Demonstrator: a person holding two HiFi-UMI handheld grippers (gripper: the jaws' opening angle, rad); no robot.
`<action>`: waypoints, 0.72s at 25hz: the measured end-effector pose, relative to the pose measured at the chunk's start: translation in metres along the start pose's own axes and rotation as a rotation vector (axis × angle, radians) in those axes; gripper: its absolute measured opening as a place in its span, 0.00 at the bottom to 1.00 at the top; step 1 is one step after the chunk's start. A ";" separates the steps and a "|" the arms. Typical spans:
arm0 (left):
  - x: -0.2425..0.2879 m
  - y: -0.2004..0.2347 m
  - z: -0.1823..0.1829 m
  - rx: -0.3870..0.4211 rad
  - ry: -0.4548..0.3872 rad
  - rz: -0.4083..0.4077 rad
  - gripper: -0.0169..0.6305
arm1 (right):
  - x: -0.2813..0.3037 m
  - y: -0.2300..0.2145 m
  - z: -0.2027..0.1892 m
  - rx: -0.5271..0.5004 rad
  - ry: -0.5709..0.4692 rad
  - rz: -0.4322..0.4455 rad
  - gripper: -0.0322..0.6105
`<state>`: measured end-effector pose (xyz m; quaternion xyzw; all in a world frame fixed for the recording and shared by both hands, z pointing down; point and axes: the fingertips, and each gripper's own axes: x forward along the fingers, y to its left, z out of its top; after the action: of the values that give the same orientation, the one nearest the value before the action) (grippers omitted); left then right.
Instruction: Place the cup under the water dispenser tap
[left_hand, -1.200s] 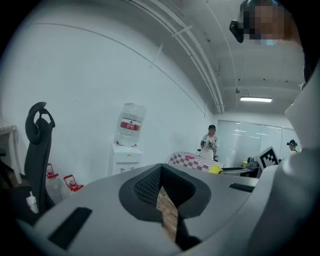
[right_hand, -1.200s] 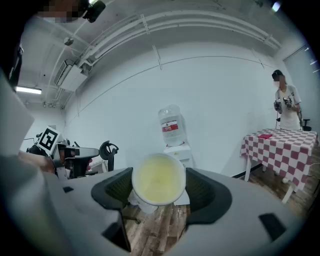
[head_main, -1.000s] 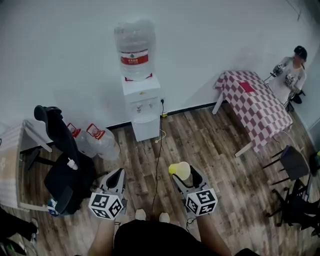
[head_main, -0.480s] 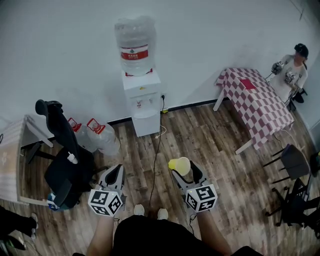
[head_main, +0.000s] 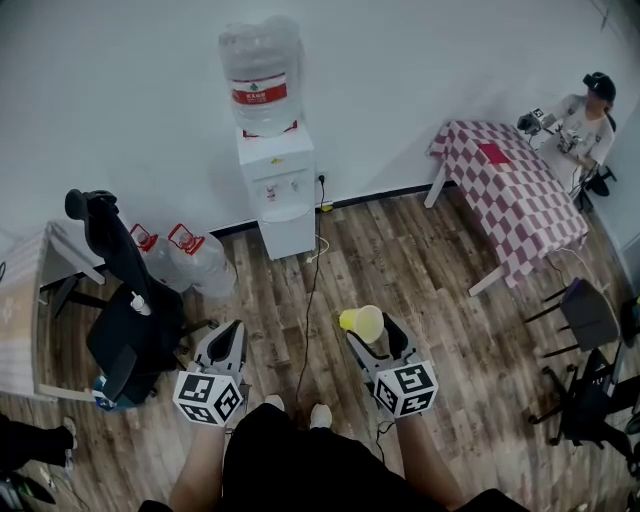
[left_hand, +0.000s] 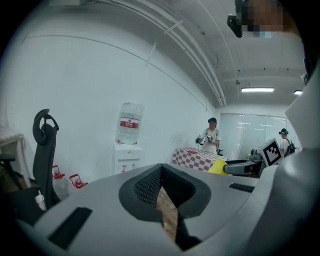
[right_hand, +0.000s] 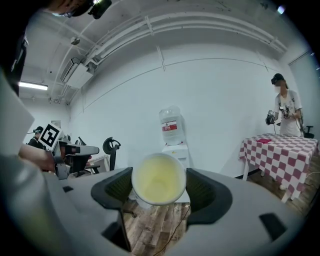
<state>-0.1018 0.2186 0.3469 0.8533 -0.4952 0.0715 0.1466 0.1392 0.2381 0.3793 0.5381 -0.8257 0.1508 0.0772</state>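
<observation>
A yellow cup (head_main: 363, 323) lies on its side between the jaws of my right gripper (head_main: 366, 330), which is shut on it; its open mouth (right_hand: 158, 179) faces the camera in the right gripper view. The white water dispenser (head_main: 276, 190) stands against the far wall with a clear bottle (head_main: 260, 75) on top, well ahead of both grippers. It also shows as the dispenser (right_hand: 175, 150) behind the cup and the dispenser (left_hand: 125, 159) in the left gripper view. My left gripper (head_main: 228, 338) is shut with nothing in it.
A black office chair (head_main: 125, 300) and two spare water bottles (head_main: 185, 262) stand left of the dispenser. A checked table (head_main: 510, 195) with a person (head_main: 585, 120) behind it is at the right. A cable (head_main: 310, 300) runs across the wooden floor.
The dispenser now sits slightly higher and further left in the head view. Both grippers keep their hold and pose, with the cup still in the right one.
</observation>
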 end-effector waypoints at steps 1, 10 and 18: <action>0.000 -0.003 0.000 0.004 0.004 -0.002 0.05 | -0.002 -0.002 -0.001 0.002 0.001 0.000 0.58; 0.005 -0.009 -0.001 0.007 0.000 -0.012 0.05 | -0.007 -0.007 -0.003 0.012 -0.001 0.003 0.58; 0.020 0.003 -0.005 0.008 0.009 -0.023 0.05 | 0.012 -0.002 -0.002 0.010 0.006 0.014 0.58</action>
<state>-0.0939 0.2023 0.3580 0.8593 -0.4844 0.0757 0.1460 0.1362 0.2279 0.3848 0.5323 -0.8284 0.1570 0.0758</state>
